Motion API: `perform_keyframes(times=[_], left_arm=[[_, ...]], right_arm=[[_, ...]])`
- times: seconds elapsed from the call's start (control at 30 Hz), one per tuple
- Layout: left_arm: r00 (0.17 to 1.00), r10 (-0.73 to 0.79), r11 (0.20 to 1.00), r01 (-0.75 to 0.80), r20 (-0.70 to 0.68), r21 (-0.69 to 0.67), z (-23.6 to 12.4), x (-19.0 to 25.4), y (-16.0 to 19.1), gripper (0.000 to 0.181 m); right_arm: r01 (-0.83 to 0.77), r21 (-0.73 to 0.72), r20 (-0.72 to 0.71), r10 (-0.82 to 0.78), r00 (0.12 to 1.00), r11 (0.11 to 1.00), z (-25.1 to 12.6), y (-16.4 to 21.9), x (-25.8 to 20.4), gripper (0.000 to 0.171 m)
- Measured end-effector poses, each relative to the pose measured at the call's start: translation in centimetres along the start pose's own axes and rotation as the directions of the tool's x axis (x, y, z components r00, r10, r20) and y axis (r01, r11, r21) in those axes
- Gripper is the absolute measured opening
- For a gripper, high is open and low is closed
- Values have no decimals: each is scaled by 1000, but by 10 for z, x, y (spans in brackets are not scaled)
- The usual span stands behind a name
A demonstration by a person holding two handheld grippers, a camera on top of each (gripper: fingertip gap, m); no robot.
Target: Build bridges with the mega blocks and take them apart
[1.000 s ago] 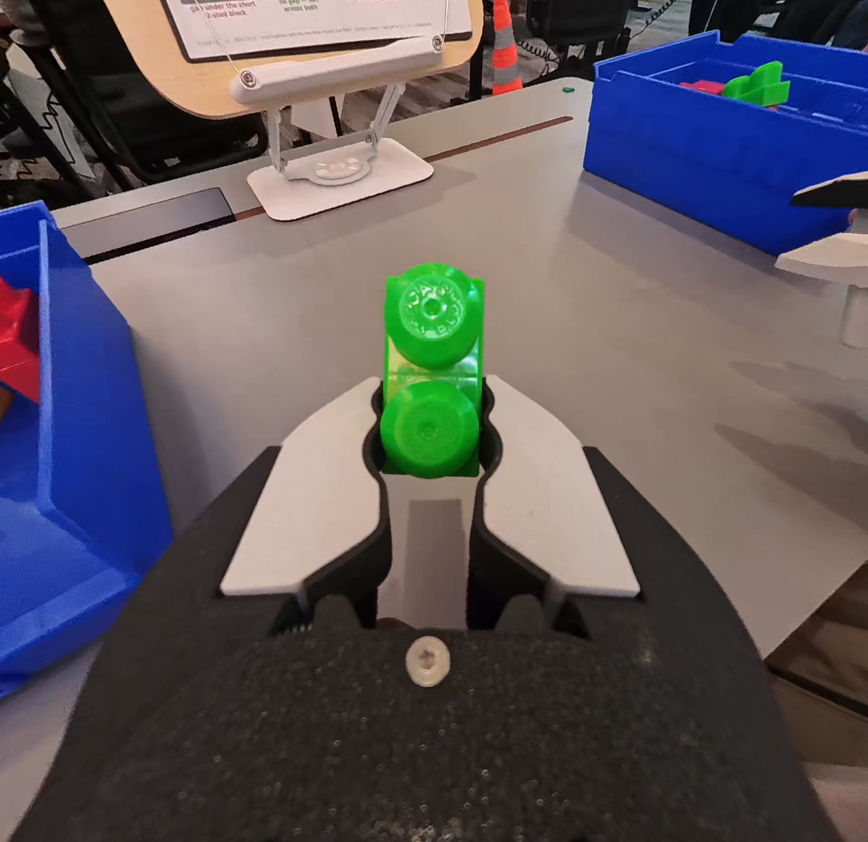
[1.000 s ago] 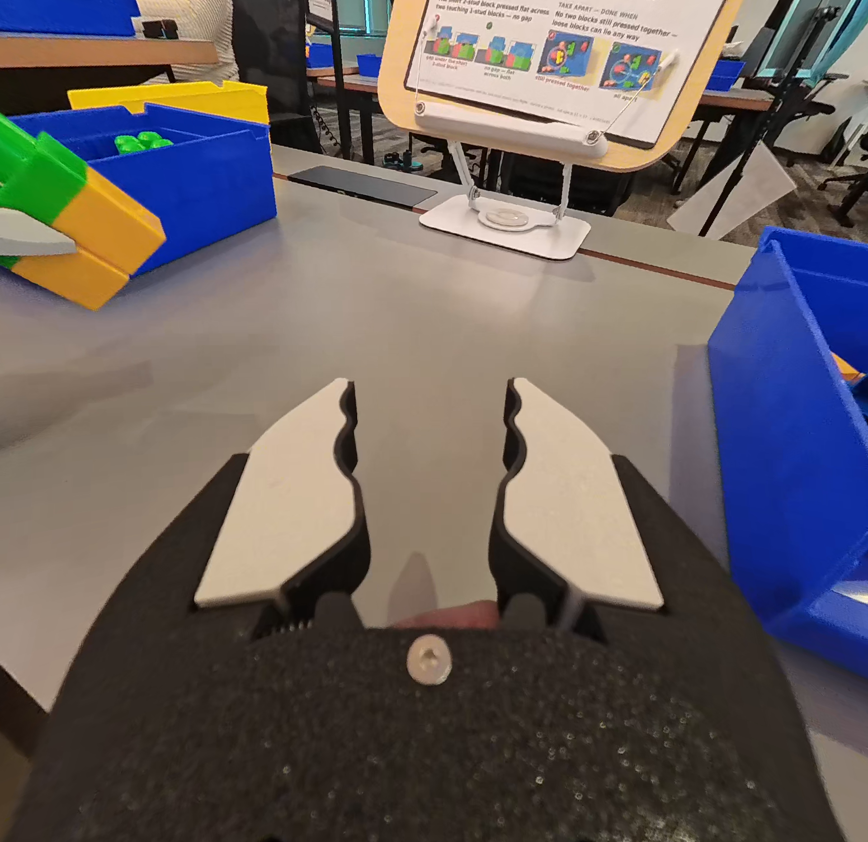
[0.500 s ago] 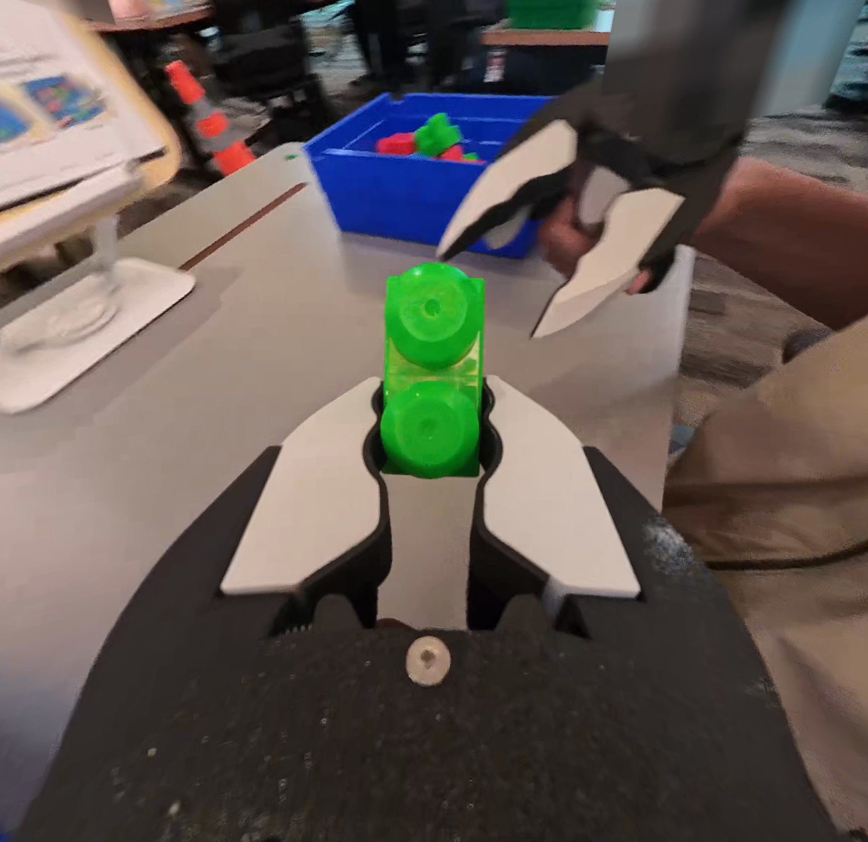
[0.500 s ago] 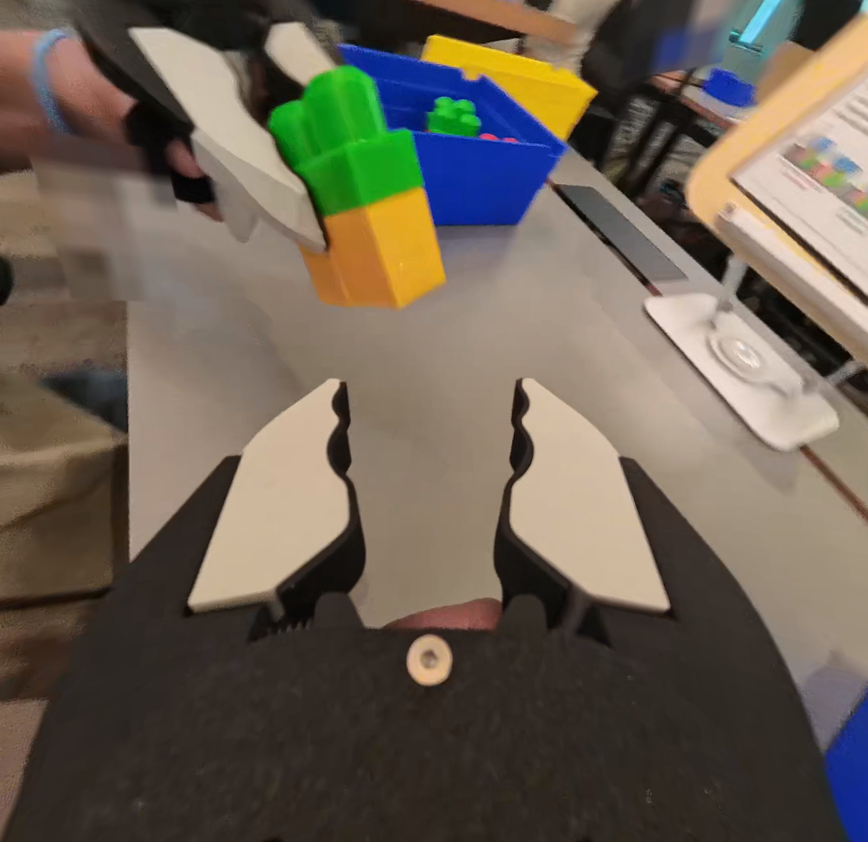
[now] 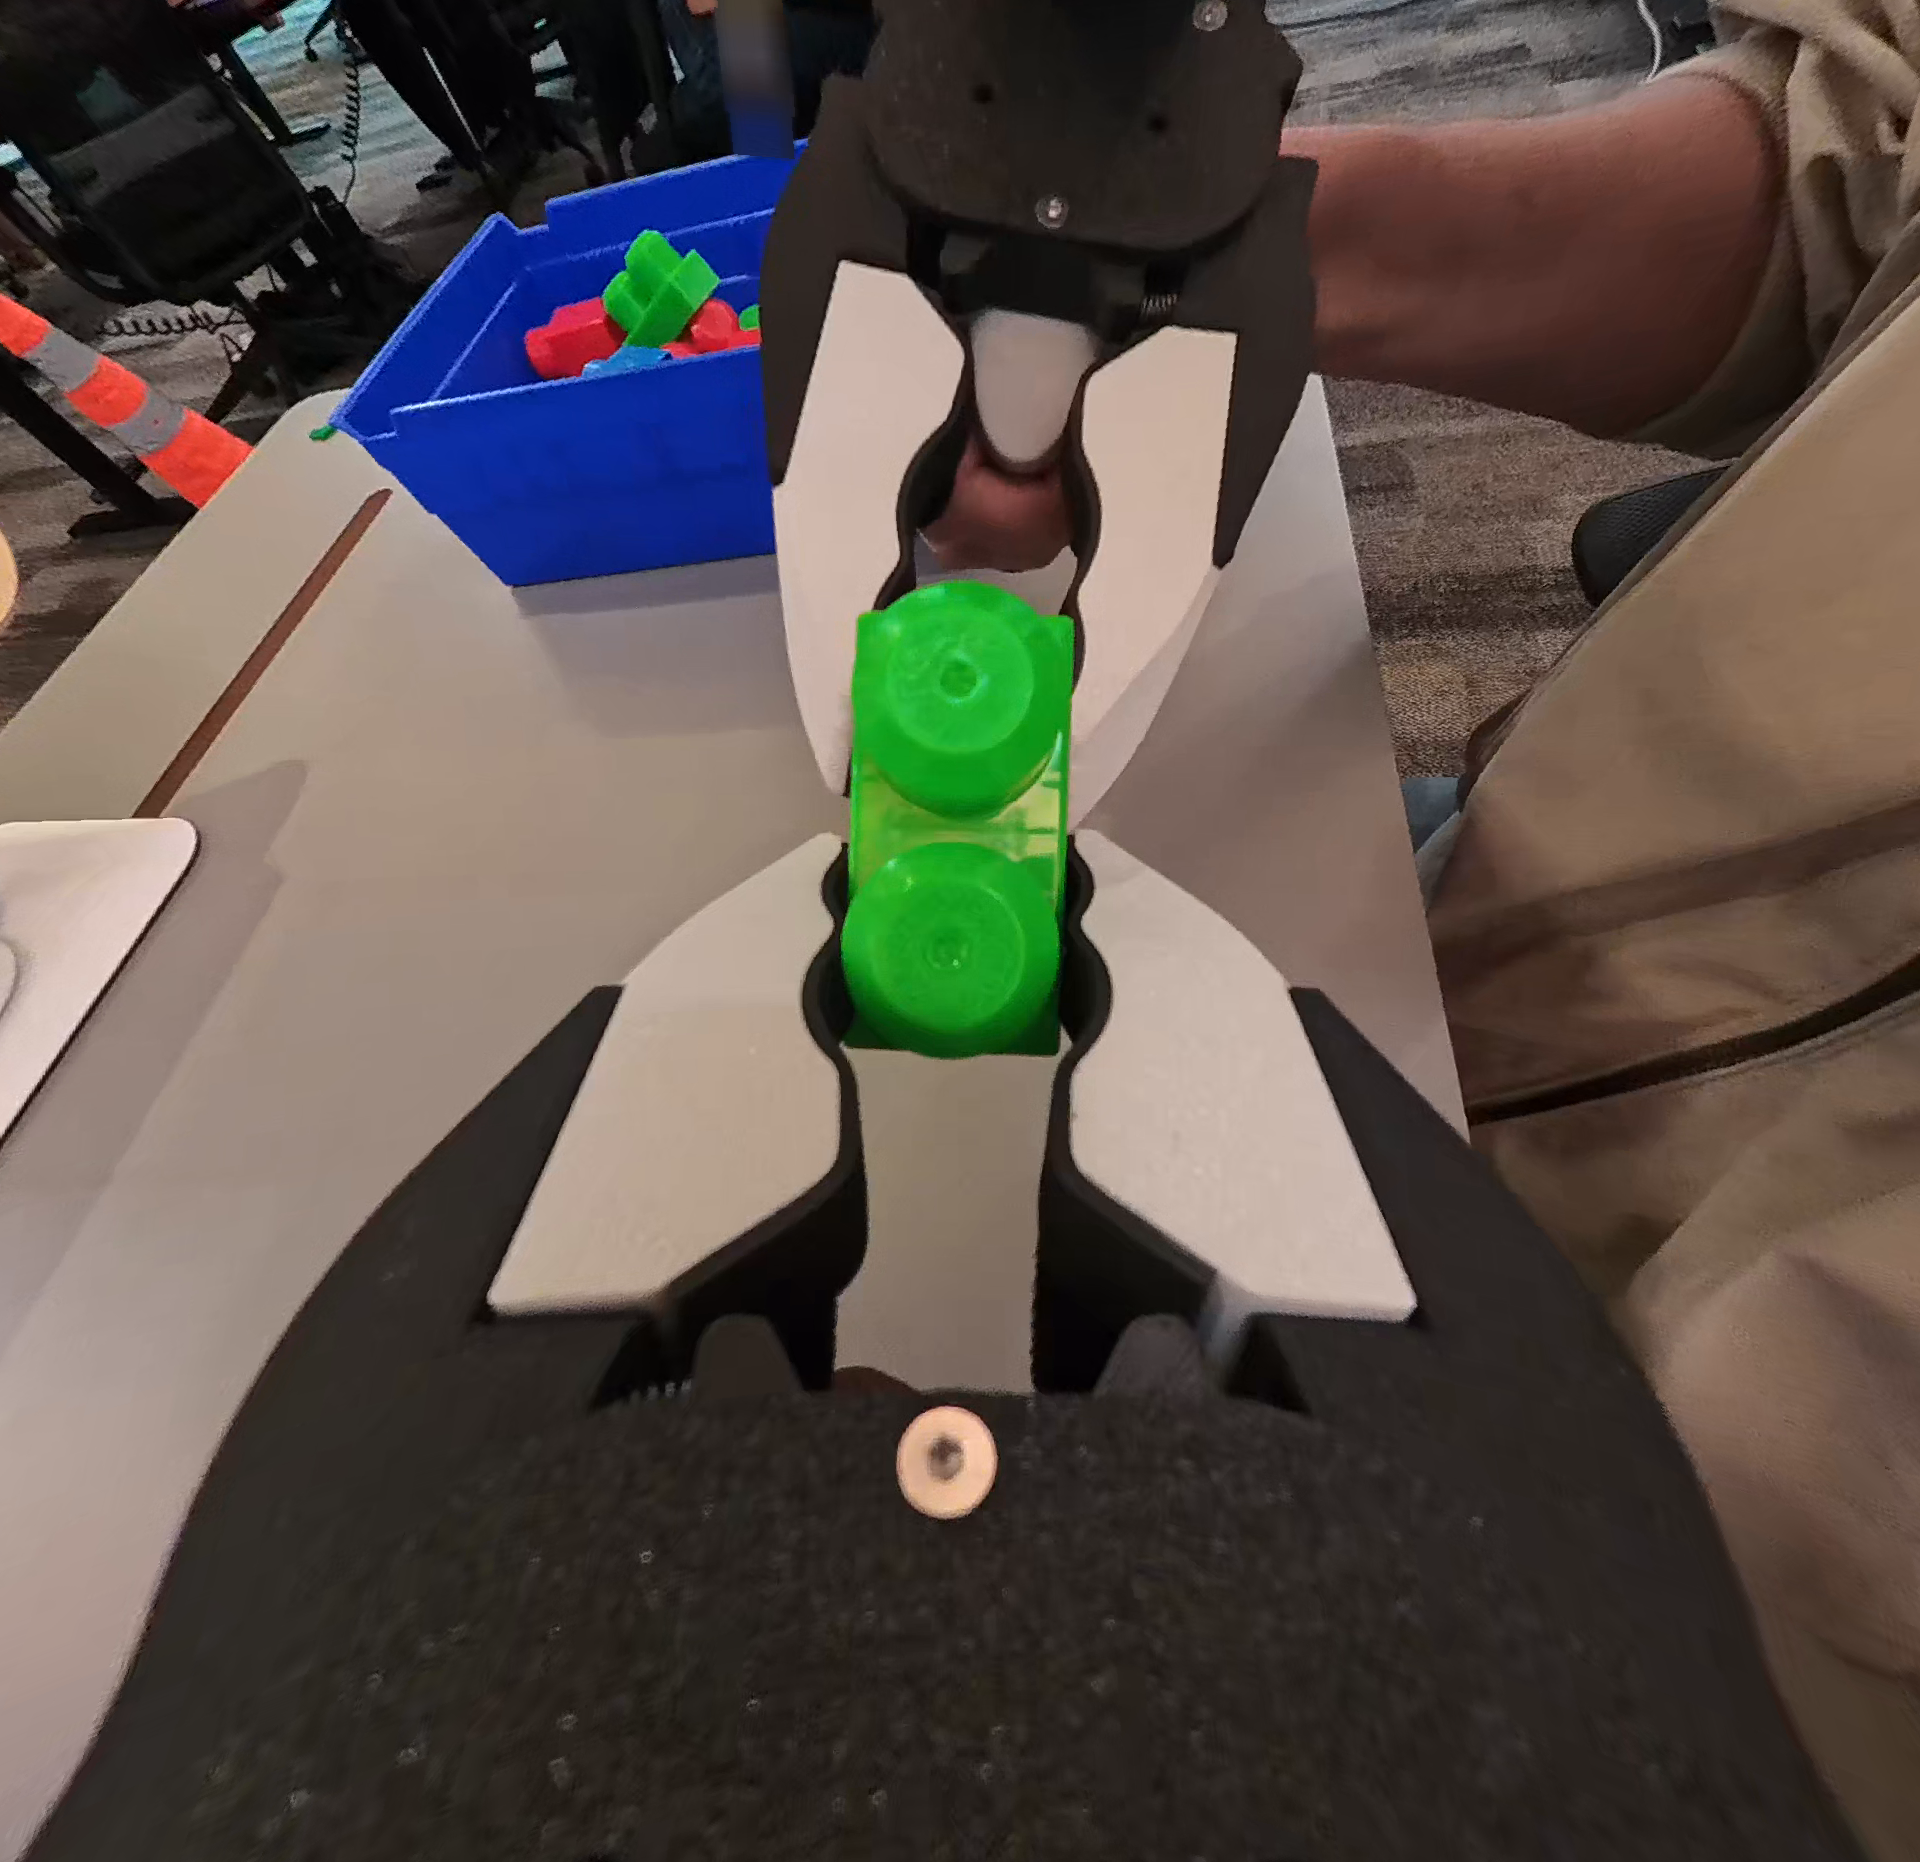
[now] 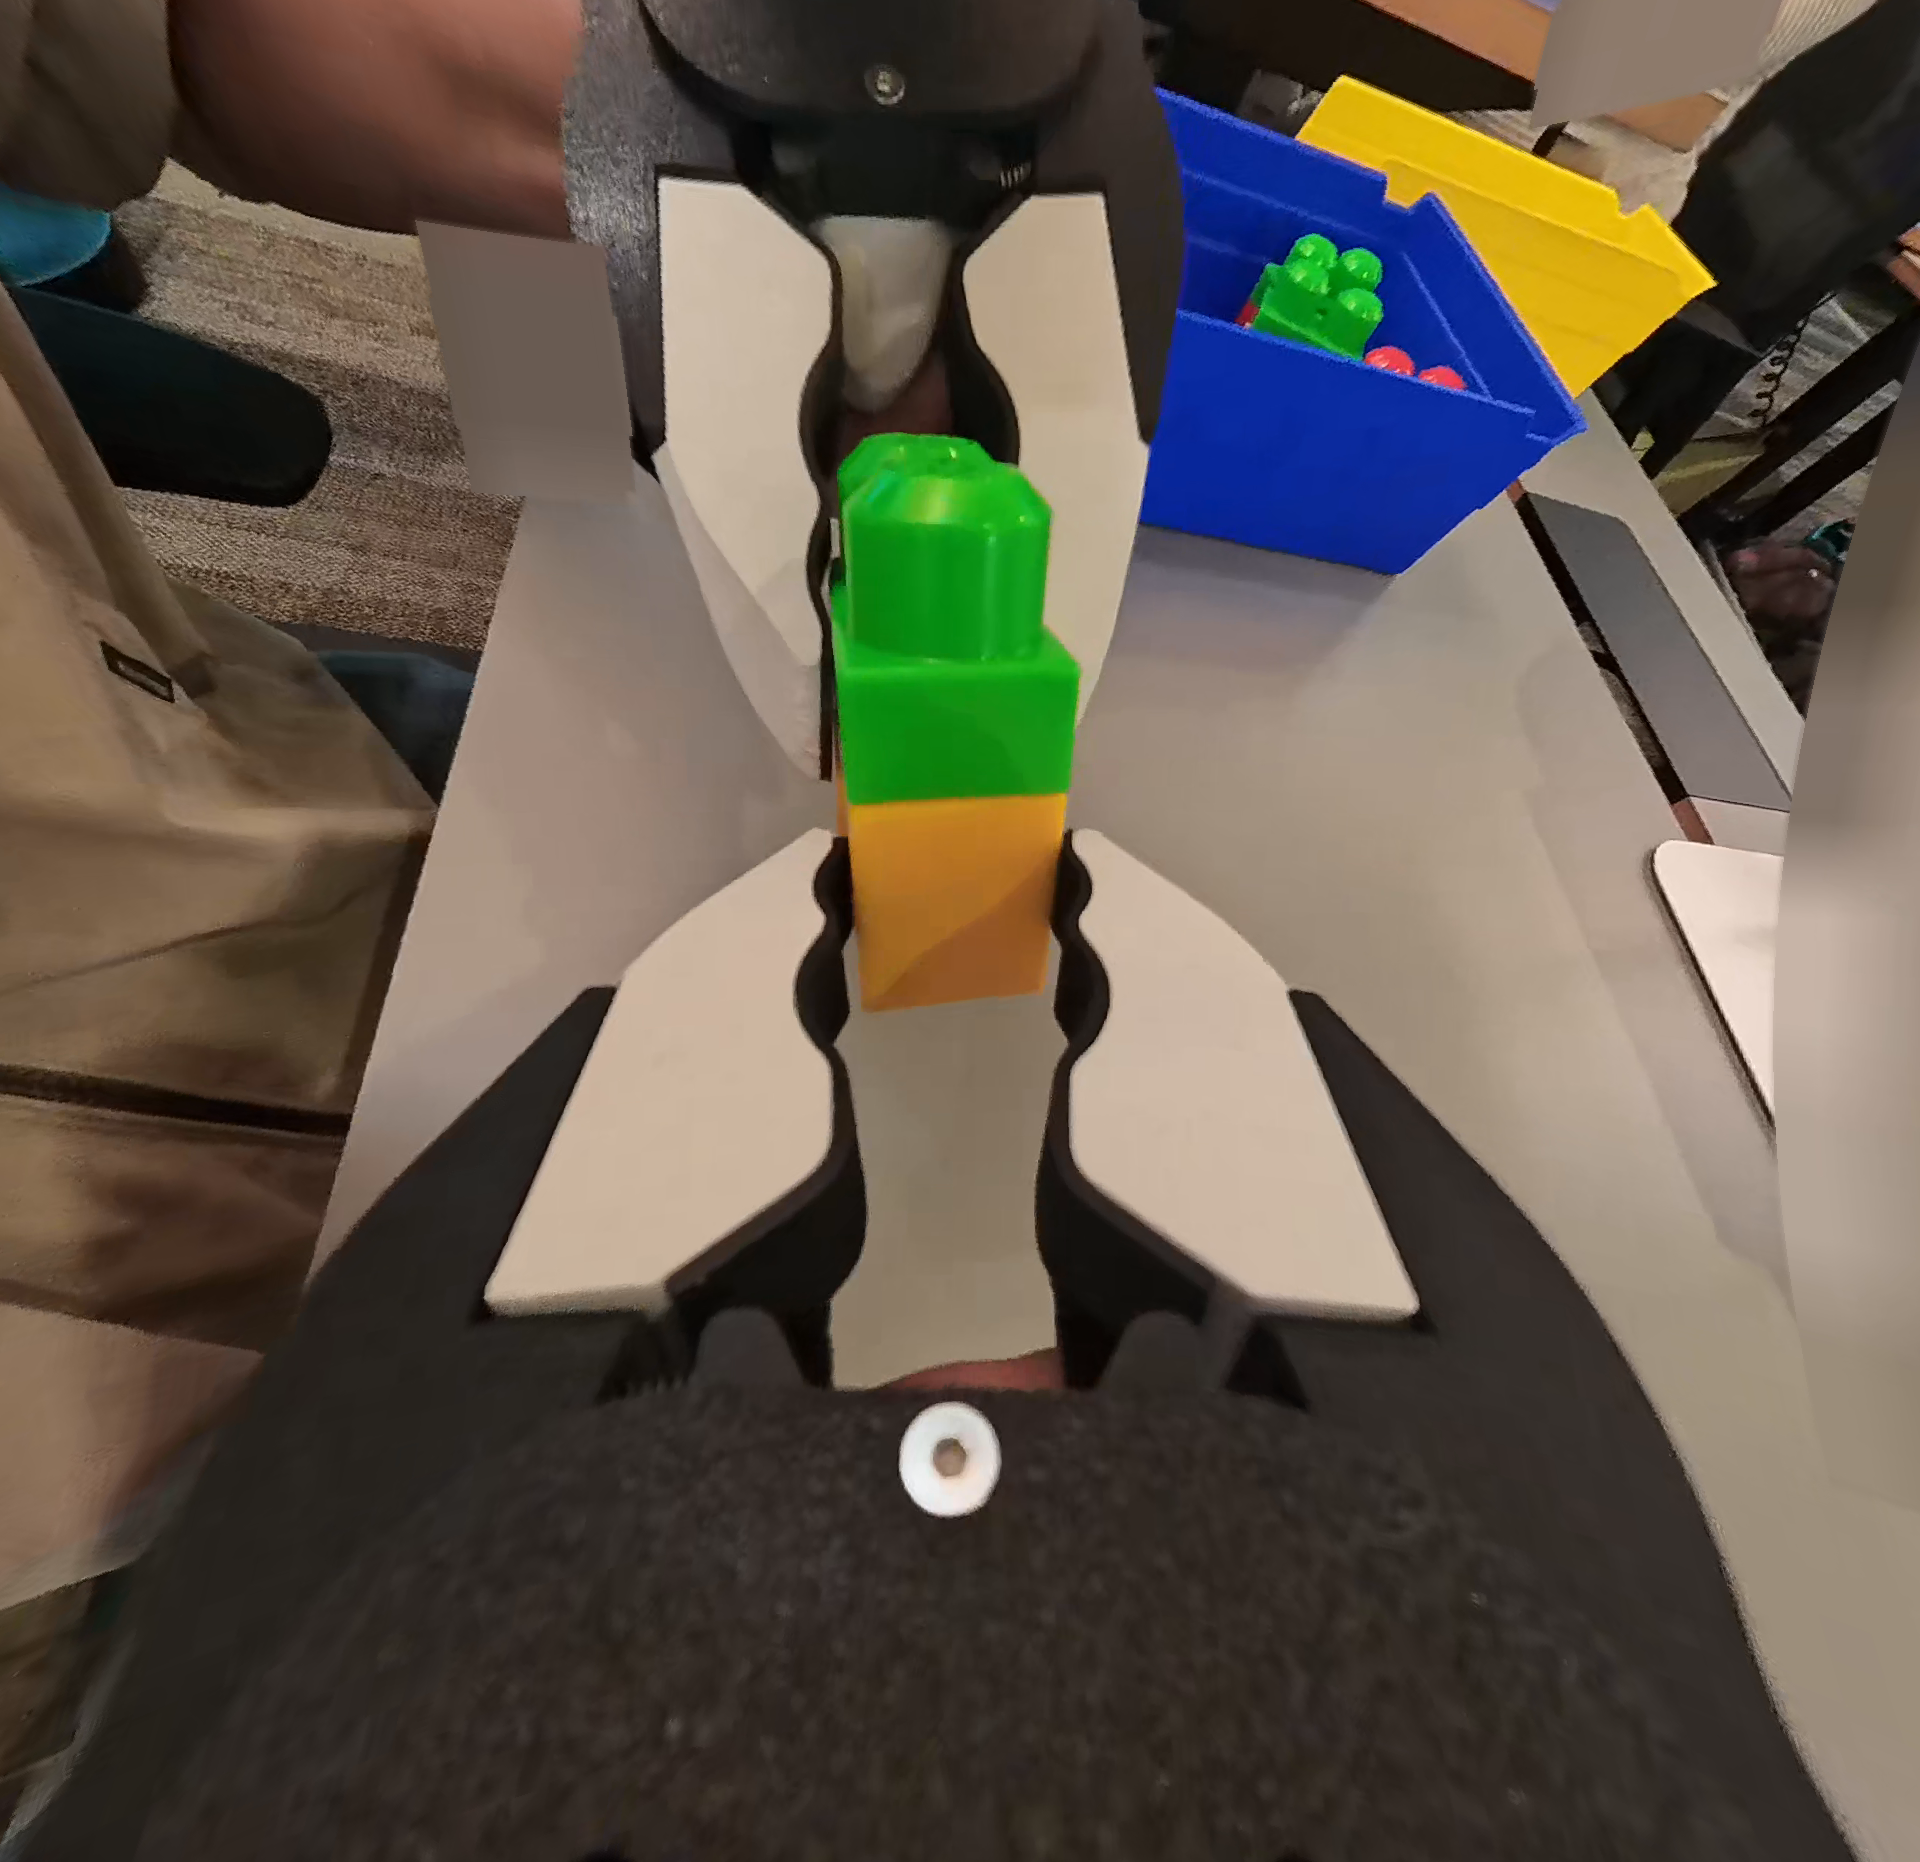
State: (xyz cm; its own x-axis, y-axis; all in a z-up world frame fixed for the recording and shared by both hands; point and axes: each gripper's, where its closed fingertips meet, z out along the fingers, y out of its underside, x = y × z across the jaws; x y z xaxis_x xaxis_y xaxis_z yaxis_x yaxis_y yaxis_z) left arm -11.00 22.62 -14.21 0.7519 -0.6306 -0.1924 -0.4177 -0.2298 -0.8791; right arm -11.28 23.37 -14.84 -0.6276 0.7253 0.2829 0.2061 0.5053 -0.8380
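Nearest to us in the left wrist view, our left gripper (image 5: 951, 939) is clamped on the near end of the green two-stud block (image 5: 956, 825), studs facing up, held above the grey table (image 5: 468, 877). In the right wrist view, our right gripper (image 6: 956, 919) has its fingers flanking the yellow block (image 6: 951, 898) pressed under the green one; they appear closed on its sides, touching it. The two grippers face each other at twelve o'clock. Farther off, at about ten o'clock in the left view, a blue bin (image 5: 582, 462) holds loose red and green blocks; at one o'clock in the right view sits another blue bin (image 6: 1320, 451) with a yellow bin (image 6: 1496, 202) behind. We judge the risk to be in the pull: a twisting tug could slip the yellow block from the shallow fingertip hold and drop it, or the pieces could pop apart suddenly.
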Motion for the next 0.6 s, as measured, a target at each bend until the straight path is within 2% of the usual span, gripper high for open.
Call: perform_keyframes(times=[0.4, 0.47, 0.53, 0.6], left_arm=[[999, 33, 999, -34, 39, 28, -5, 4, -5, 36], [999, 30, 999, -31, 39, 41, -7, 7, -4, 36], [999, -32, 991, 28, 23, 131, -22, 4, -15, 36], [996, -41, 989, 29, 82, 144, -38, -6, -17, 36]], right_arm=[[54, -26, 47, -52, 998, 998, -2, -3, -3, 37], [59, -68, 52, -55, 997, 996, -1, 7, -5, 37], [46, -121, 29, -43, 999, 992, -3, 27, 0, 37], [3, -140, 9, -2, 1000, 990, -6, 45, 3, 37]])
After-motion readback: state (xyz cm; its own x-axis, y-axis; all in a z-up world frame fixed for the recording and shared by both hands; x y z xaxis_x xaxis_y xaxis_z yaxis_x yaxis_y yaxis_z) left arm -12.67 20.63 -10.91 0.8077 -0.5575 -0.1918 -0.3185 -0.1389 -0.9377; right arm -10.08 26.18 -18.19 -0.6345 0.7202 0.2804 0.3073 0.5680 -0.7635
